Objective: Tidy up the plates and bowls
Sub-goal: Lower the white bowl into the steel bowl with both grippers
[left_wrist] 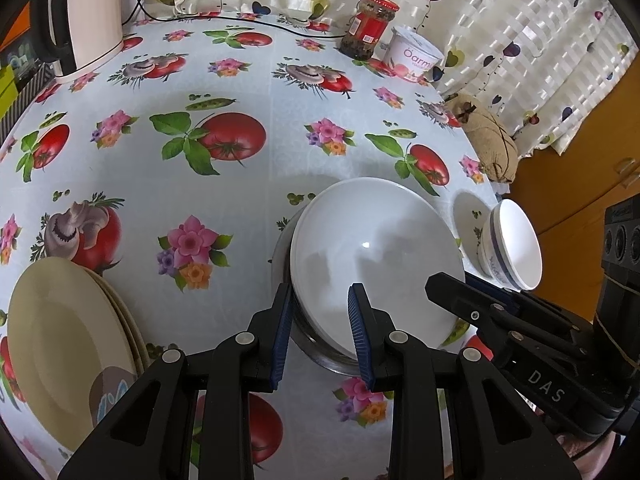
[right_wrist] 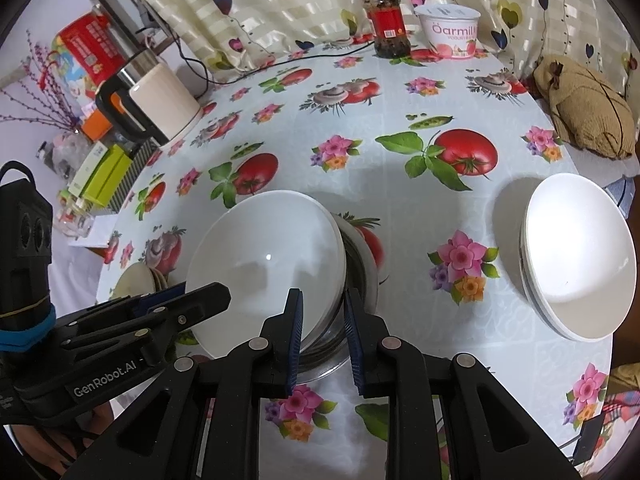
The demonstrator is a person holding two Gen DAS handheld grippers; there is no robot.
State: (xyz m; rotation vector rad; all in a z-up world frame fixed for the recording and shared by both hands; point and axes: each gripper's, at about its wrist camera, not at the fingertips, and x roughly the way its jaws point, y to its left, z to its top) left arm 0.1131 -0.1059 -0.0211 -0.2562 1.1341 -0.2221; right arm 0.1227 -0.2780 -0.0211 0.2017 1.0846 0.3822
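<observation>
Two grippers meet at one stack: a white bowl (left_wrist: 376, 264) nested in a steel bowl (left_wrist: 320, 354), standing on the flowered tablecloth (left_wrist: 224, 92). The left gripper (left_wrist: 322, 334) has its blue pads narrowly parted astride the near-left rim of that stack, one pad outside the steel wall and the other over the white bowl's inside; whether both pads press I cannot tell. The right gripper (right_wrist: 322, 338) straddles the stack's right rim in the same way, its jaws set close, the left pad against the white bowl's edge and the right pad beside the steel wall; the contact there is likewise unclear. Left of the stack lie cream plates (left_wrist: 68, 344), piled. Right of the stack sits a second pile of white bowls (right_wrist: 576, 256), well apart. Far behind the stack stand a red-lidded jar (right_wrist: 386, 24) and a yogurt tub (right_wrist: 450, 32).
</observation>
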